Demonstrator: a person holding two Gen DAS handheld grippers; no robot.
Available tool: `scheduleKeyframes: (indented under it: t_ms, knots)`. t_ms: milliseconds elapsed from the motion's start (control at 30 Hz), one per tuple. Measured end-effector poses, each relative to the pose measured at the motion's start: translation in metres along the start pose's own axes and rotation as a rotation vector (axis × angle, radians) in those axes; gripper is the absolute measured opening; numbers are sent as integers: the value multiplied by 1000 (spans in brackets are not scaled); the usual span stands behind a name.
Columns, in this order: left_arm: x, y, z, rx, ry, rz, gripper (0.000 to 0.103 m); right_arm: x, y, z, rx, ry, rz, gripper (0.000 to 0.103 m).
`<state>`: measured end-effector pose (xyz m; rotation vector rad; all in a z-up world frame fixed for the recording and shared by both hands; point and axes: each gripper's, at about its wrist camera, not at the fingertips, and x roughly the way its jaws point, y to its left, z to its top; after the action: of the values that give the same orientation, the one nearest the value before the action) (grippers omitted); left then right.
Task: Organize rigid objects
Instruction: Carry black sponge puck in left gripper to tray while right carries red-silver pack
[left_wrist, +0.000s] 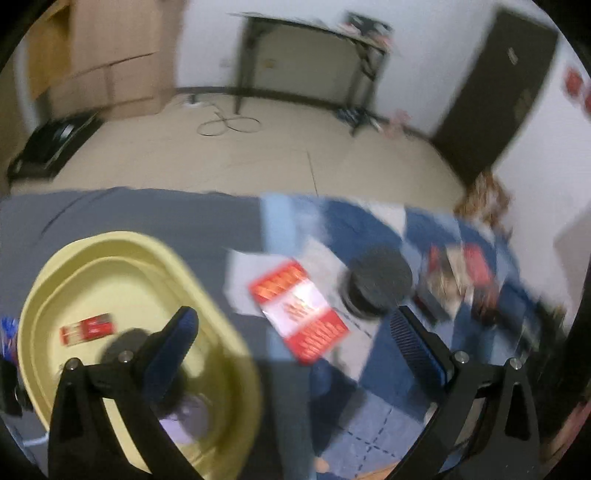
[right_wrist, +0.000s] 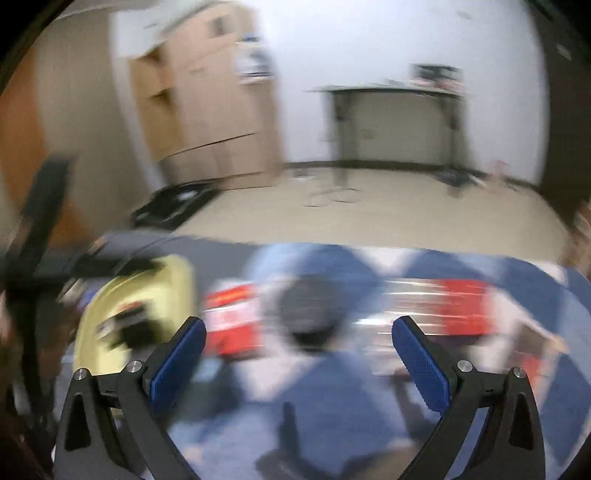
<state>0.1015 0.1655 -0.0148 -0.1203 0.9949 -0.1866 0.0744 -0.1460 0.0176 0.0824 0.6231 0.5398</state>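
My left gripper (left_wrist: 293, 317) is open and empty above the blue patterned cloth (left_wrist: 369, 424). A yellow oval tray (left_wrist: 221, 317) lies at the left under its left finger and holds a small red box (left_wrist: 88, 328) and a dark round thing (left_wrist: 125, 347). A red and white packet (left_wrist: 299, 314) lies between the fingers. A black round lid or jar (left_wrist: 376, 286) sits right of it, and a red-topped box (left_wrist: 458, 280) lies further right. My right gripper (right_wrist: 297, 328) is open and empty. Its view is blurred: the yellow tray (right_wrist: 173, 288), red packet (right_wrist: 232, 321), black jar (right_wrist: 310, 306) and red box (right_wrist: 458, 306) lie ahead.
A grey cloth (left_wrist: 129, 214) covers the left of the surface. Beyond its far edge is beige floor with a cable loop (left_wrist: 229, 123), cardboard boxes (left_wrist: 110, 55), a black desk (left_wrist: 306, 62) and a dark cabinet (left_wrist: 498, 81). The left gripper's dark body (right_wrist: 40, 258) shows at the left.
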Motion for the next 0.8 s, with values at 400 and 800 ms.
scheduleKeyframes:
  t_ms: [400, 800]
  knots:
    - [78, -71, 18, 87, 69, 14, 103, 42, -84, 48, 174, 194, -39, 103]
    - [105, -73, 23, 33, 79, -40, 72, 92, -95, 62, 123, 309, -77, 91]
